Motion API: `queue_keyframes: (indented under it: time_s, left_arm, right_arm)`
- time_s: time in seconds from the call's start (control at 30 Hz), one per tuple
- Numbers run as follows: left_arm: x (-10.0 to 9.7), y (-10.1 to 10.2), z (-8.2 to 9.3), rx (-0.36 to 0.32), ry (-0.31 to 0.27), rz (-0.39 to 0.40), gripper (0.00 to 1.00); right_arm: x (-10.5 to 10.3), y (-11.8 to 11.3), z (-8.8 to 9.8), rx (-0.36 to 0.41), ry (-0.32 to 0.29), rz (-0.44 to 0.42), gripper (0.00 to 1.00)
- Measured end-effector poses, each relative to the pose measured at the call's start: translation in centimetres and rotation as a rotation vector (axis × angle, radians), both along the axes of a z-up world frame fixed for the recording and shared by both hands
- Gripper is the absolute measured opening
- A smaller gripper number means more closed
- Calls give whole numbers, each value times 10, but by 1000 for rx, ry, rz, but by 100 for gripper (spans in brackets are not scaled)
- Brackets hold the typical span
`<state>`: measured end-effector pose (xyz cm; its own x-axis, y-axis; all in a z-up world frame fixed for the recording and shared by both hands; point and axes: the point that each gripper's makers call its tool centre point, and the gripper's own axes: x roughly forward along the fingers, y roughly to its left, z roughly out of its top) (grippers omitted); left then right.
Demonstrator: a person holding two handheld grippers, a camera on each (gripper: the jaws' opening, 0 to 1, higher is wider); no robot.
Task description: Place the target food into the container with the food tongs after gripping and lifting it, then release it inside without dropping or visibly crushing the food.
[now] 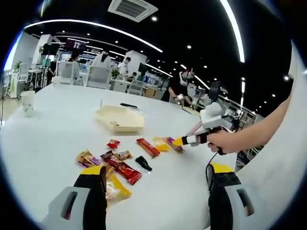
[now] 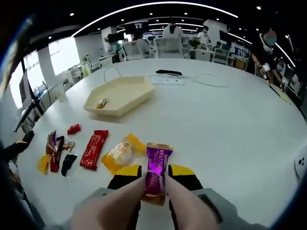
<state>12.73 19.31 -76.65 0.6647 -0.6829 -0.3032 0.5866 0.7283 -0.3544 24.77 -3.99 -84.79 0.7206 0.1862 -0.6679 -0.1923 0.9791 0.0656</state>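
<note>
Fingers (image 2: 128, 179) pinch purple snack (image 2: 155, 173) | tray (image 2: 120, 96) well apart

Left gripper (image 1: 156, 184) jaws wide apart, nothing between them, low over white table (image 1: 48, 139). Snack packets scattered ahead, incl. long red wrapper (image 1: 123, 169), yellow packet (image 1: 116, 189); cream tray (image 1: 120, 119) farther back. Right gripper (image 1: 192, 140) in a hand (image 1: 225, 142) from the right, tips at purple packet (image 1: 173, 143).

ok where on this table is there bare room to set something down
The white table is bare from the purple-wrapped snack in the right gripper out toward the cable. Another free strip lies between the cream tray and the wrappers. It is crowded around the red wrapper and yellow packet.
</note>
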Motion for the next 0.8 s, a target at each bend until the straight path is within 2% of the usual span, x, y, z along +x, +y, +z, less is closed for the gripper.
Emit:
queue_keyframes:
  time_s: [0.57,0.7,0.8]
  left_arm:
    - [-5,-3,4,5,-15,10,87]
    - [-7,-5,4,1,-15,9,87]
    - [-7,-6,6,3,-22,9,87]
  right_arm:
    - [-7,2,1,21,4,13,21]
    - [-4,-3,0,133,66,-85,21]
    - [-4,-6,3,160,79,-104,21]
